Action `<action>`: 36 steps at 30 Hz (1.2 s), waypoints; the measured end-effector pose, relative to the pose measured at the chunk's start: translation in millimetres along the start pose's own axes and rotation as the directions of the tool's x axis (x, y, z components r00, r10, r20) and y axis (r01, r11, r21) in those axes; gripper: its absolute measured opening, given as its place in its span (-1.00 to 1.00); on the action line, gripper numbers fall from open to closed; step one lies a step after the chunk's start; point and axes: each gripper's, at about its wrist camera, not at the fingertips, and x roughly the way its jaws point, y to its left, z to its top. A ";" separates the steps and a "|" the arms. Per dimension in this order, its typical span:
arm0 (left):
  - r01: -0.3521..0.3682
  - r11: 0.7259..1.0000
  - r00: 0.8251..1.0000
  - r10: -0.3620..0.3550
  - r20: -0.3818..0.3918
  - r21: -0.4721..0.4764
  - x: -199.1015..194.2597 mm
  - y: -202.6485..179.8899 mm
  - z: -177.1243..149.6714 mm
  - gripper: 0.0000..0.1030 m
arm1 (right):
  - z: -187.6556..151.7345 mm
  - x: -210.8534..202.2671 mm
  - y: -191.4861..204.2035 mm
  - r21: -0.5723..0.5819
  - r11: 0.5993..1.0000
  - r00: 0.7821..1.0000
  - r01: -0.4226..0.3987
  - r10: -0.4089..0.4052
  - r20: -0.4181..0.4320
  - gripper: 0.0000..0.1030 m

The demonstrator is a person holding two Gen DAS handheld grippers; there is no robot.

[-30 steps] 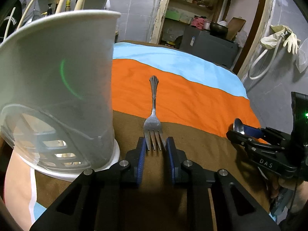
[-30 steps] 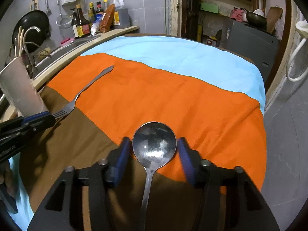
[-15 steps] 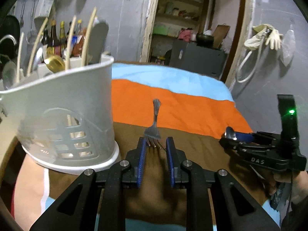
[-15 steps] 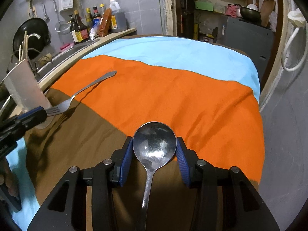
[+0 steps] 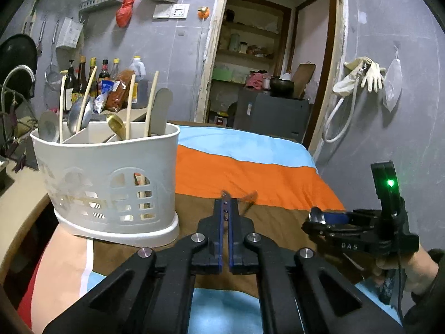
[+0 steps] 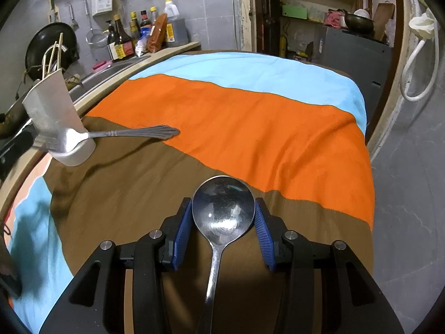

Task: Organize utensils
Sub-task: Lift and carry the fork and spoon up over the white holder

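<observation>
My left gripper [image 5: 225,204] is shut, with only a thin metal sliver showing between its blue pads. In the right wrist view the fork [image 6: 133,133] hangs level above the brown cloth. Its tines are at the left gripper's dark tip in front of the white utensil holder [image 6: 52,117]. The holder [image 5: 111,183] stands to the left of my left gripper, with spoons and chopsticks in it. My right gripper [image 6: 224,222] is shut on the bowl of a large steel spoon [image 6: 222,206], handle trailing back. It shows at the right [image 5: 328,218] in a person's hand.
A striped cloth of blue, orange and brown [image 6: 250,117] covers the table. A counter with sauce bottles [image 6: 139,36], a wok and a sink runs along the left. A doorway with shelves and a grey cabinet [image 5: 272,111] lies beyond the table's far end.
The left jaws closed on the fork's tines and lifted it off the cloth, with the view tilting up and back from the holder. The right gripper drifted slightly, still holding the spoon.
</observation>
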 end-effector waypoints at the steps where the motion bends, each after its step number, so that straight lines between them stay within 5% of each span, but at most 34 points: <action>1: 0.003 1.000 1.000 -0.003 -0.006 -0.007 -1.9 1.3 -0.5 -1.00 | -0.8 -0.6 0.7 0.000 1.000 1.000 0.001 -0.001 0.001 -0.19; 12: 0.012 0.999 1.000 -0.011 0.023 -0.040 -10.5 13.4 6.0 -1.00 | -5.1 -9.5 6.0 -0.006 1.000 0.999 0.018 -0.018 0.032 -0.20; 19: 0.000 1.000 0.995 -0.002 0.095 0.015 -32.4 11.8 12.8 -1.00 | -10.0 -36.3 7.9 0.004 0.999 0.986 0.043 -0.043 0.164 -0.21; 28: 0.023 1.000 0.986 -0.023 0.164 0.000 -63.5 28.4 35.9 -1.00 | -7.6 -67.9 25.3 0.027 1.000 0.935 0.014 -0.023 0.354 -0.21; 36: 0.034 0.999 0.980 -0.038 0.194 0.029 -93.8 38.9 55.1 -1.00 | 6.2 -94.3 56.3 -0.015 1.000 0.846 0.011 -0.001 0.533 -0.21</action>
